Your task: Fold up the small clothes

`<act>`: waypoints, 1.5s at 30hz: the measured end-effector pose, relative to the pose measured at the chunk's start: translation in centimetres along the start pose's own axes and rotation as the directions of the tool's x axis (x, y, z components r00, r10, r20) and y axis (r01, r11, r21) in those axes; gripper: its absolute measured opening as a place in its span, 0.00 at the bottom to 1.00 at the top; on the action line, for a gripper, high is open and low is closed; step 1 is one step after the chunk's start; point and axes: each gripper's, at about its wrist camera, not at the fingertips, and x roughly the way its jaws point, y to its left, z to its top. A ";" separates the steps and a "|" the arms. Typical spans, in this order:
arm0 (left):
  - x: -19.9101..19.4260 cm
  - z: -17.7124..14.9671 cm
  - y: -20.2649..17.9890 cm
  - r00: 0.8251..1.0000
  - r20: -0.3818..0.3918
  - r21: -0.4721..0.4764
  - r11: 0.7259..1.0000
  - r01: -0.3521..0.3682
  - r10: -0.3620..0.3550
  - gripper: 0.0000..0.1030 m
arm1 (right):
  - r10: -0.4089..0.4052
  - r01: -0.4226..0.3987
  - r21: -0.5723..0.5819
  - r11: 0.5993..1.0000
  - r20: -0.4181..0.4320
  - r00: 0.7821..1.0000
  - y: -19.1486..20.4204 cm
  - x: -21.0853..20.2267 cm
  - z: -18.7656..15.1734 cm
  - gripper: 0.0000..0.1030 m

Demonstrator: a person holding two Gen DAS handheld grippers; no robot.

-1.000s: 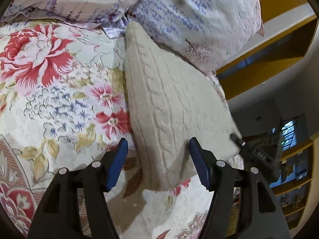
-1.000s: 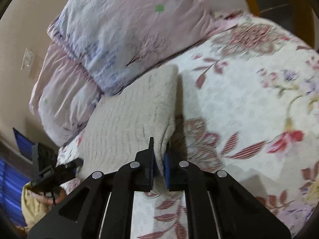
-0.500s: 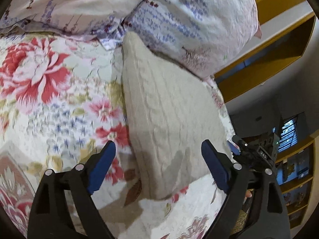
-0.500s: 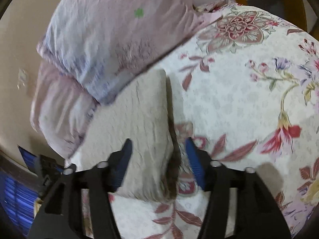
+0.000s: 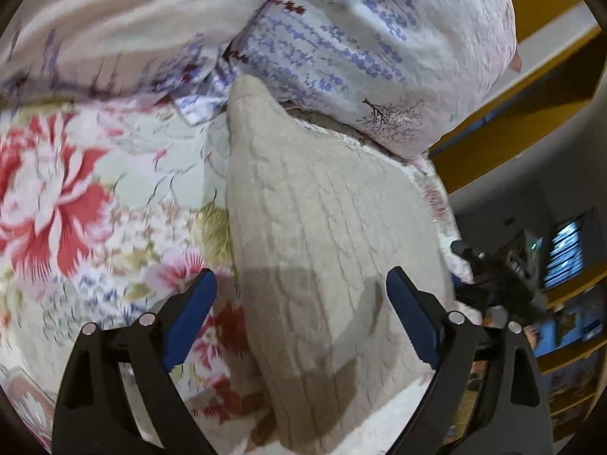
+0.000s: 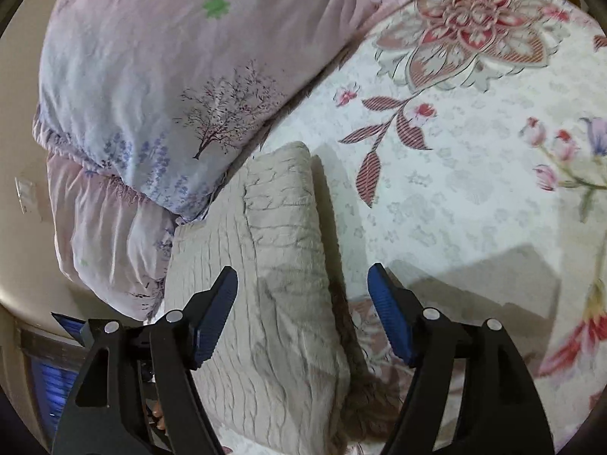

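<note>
A folded beige cable-knit garment lies flat on the floral bedsheet, its far end against a pillow. My left gripper is open and empty, its blue pads spread above the garment's near end. In the right wrist view the same garment lies below my right gripper, which is open and empty; one pad is over the knit, the other over the bedsheet. The right gripper also shows at the right edge of the left wrist view.
Two lavender-print pillows are stacked at the head of the bed, also in the right wrist view. The bed edge is beside the garment, with yellow wooden shelving beyond. Floral sheet spreads to the right.
My right gripper let go of the garment's corner and opened wide. My left gripper opened wider and moved closer over the garment. The garment now lies flat.
</note>
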 end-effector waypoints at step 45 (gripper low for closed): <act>-7.3 0.4 2.0 0.990 0.060 -0.011 0.991 0.130 -0.130 0.37 | 0.230 -0.228 -0.316 0.921 -0.031 0.973 11.3 2.9 -6.5 0.25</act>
